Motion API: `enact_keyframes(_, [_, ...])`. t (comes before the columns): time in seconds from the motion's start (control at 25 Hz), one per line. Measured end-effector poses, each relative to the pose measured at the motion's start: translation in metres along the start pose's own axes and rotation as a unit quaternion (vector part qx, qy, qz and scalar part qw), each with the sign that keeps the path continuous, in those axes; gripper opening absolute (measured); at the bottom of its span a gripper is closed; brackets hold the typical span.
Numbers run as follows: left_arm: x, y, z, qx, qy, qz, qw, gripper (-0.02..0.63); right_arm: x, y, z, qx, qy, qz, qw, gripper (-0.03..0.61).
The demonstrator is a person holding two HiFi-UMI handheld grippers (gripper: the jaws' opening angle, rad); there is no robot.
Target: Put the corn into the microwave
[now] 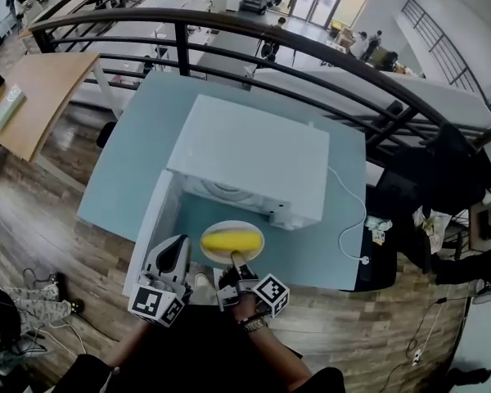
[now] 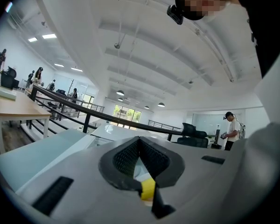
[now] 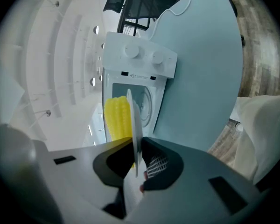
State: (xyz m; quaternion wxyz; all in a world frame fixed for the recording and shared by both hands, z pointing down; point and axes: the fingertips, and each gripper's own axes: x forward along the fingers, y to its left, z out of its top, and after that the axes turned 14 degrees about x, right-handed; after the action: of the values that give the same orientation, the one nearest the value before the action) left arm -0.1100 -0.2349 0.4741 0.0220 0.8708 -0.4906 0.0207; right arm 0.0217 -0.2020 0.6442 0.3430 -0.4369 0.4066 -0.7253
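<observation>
A yellow corn cob (image 1: pixel 229 241) lies on a small white plate (image 1: pixel 250 230), held in the air just in front of the white microwave (image 1: pixel 254 158). The microwave's door (image 1: pixel 151 228) stands swung open to the left. My right gripper (image 1: pixel 237 260) is shut on the plate's near rim. In the right gripper view the plate (image 3: pixel 134 120) shows edge-on between the jaws of the right gripper (image 3: pixel 136 148), with the corn (image 3: pixel 116 118) on its left and the microwave (image 3: pixel 140 59) beyond. My left gripper (image 1: pixel 180 244) hovers beside the door, shut and empty, its jaws (image 2: pixel 139 141) tilted up.
The microwave stands on a light-blue table (image 1: pixel 139 137). A white power cable (image 1: pixel 352 211) trails off to the right of it. A dark railing (image 1: pixel 311 51) runs behind the table. A wooden desk (image 1: pixel 41 97) stands at the far left.
</observation>
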Motion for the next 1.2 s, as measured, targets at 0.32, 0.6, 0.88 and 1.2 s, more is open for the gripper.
enact_keyframes(0.32, [0.024,0.008,-0.009,-0.008,0.017,0.001,0.9998,0.003,0.034,0.001,0.020,0.011,-0.009,0.000,1.000,0.032])
enact_keyframes(0.6, [0.038,0.013,-0.018,-0.015,0.031,0.010,0.9993,0.003,0.061,0.002,0.032,0.023,-0.015,0.004,1.000,0.032])
enact_keyframes(0.88, [0.049,0.018,-0.025,-0.023,0.044,0.013,0.9987,0.003,0.091,0.006,0.043,0.032,-0.029,0.017,0.999,0.032])
enact_keyframes(1.2, [0.065,0.023,-0.028,-0.027,0.051,0.006,0.9983,0.003,0.124,0.007,0.058,0.045,-0.058,0.019,0.997,0.032])
